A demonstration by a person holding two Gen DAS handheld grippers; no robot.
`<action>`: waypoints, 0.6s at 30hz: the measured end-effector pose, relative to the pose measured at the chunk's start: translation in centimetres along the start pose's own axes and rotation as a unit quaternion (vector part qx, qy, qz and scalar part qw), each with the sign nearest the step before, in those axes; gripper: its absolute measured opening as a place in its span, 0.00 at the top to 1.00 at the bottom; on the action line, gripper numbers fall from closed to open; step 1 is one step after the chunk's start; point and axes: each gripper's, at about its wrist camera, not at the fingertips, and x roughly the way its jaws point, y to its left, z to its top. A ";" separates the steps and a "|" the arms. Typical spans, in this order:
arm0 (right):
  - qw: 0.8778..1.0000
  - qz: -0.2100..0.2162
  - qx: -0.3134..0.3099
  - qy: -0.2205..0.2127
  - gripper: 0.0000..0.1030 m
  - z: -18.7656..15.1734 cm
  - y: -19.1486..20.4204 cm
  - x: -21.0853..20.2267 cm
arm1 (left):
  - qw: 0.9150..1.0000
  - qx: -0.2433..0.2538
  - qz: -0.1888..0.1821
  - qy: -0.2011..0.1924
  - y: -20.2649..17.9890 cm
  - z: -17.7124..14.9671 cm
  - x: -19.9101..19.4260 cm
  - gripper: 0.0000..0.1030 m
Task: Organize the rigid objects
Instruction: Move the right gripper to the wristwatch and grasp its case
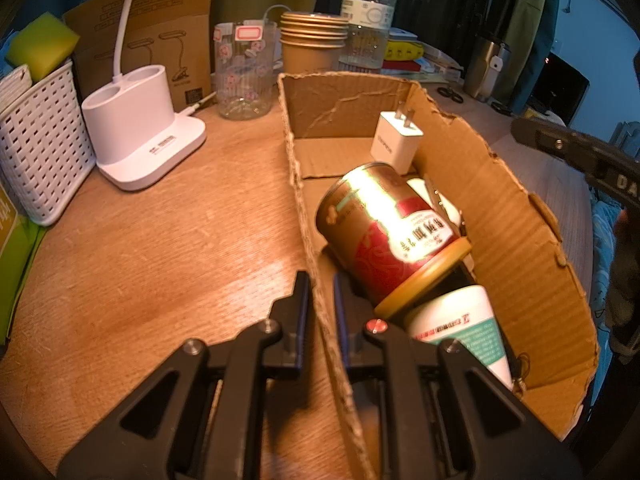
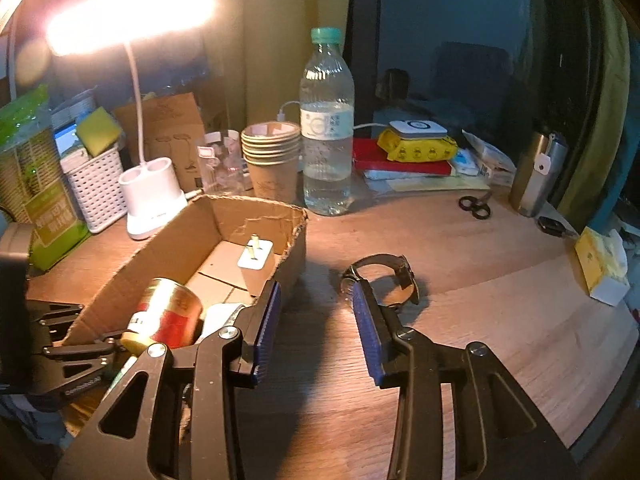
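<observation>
Three things already lie in your cardboard box (image 1: pixel 516 240): a gold and red can (image 1: pixel 384 232) on its side, a white charger plug (image 1: pixel 396 140) at about 12 o'clock from the can, and a white tube (image 1: pixel 464 328) at 5 o'clock. Your left claw (image 1: pixel 322 300) is pinched tight on the box's near wall, holding it steady. Your right claw (image 2: pixel 316 320) is partly open with nothing in it, over the bare worktop (image 2: pixel 500 320). One wristwatch (image 2: pixel 384 280) waits just ahead, at 1 o'clock, touching no pad. It looks like the next thing to go in.
</observation>
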 end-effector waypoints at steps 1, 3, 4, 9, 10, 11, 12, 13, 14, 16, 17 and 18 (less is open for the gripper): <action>1.000 -0.001 0.001 0.004 0.62 0.0 -0.2 0.4 | 1.000 0.000 0.000 0.000 0.0 0.0 0.0 0.87; 1.000 0.002 0.005 0.008 0.62 -0.1 -0.6 0.9 | 1.000 0.000 0.000 0.000 0.0 0.0 0.0 0.87; 1.000 0.002 0.007 0.011 0.61 -0.2 -0.8 1.3 | 1.000 0.000 0.000 0.000 0.0 0.0 0.0 0.87; 1.000 0.001 0.006 0.027 0.61 -0.4 -1.5 2.8 | 1.000 0.000 0.000 0.000 0.0 0.0 0.0 0.87; 1.000 0.000 0.007 0.029 0.61 -0.4 -1.7 3.1 | 1.000 0.000 0.000 0.000 0.0 0.0 0.0 0.87; 1.000 0.000 0.008 0.031 0.62 -0.4 -1.8 3.3 | 1.000 0.000 0.000 0.000 0.0 0.0 0.0 0.87; 0.999 -0.001 0.008 0.033 0.62 -0.5 -2.0 3.5 | 1.000 0.000 0.000 0.000 0.0 0.0 0.0 0.87; 0.999 -0.003 0.009 0.035 0.61 -0.5 -2.2 3.8 | 1.000 0.000 0.000 0.000 0.0 0.0 0.0 0.87; 0.999 -0.002 0.008 0.036 0.61 -0.5 -2.4 3.9 | 1.000 0.000 0.000 0.000 0.0 0.0 0.0 0.87; 0.999 -0.003 0.006 0.038 0.62 -0.4 -2.5 4.1 | 1.000 0.000 0.000 0.000 0.0 0.0 0.0 0.87; 0.999 -0.005 0.004 0.039 0.61 -0.4 -2.5 4.3 | 1.000 0.000 0.000 0.000 0.0 0.0 0.0 0.87; 0.999 -0.006 0.001 0.040 0.61 -0.3 -2.6 4.4 | 1.000 0.000 0.000 0.000 0.0 0.0 0.0 0.87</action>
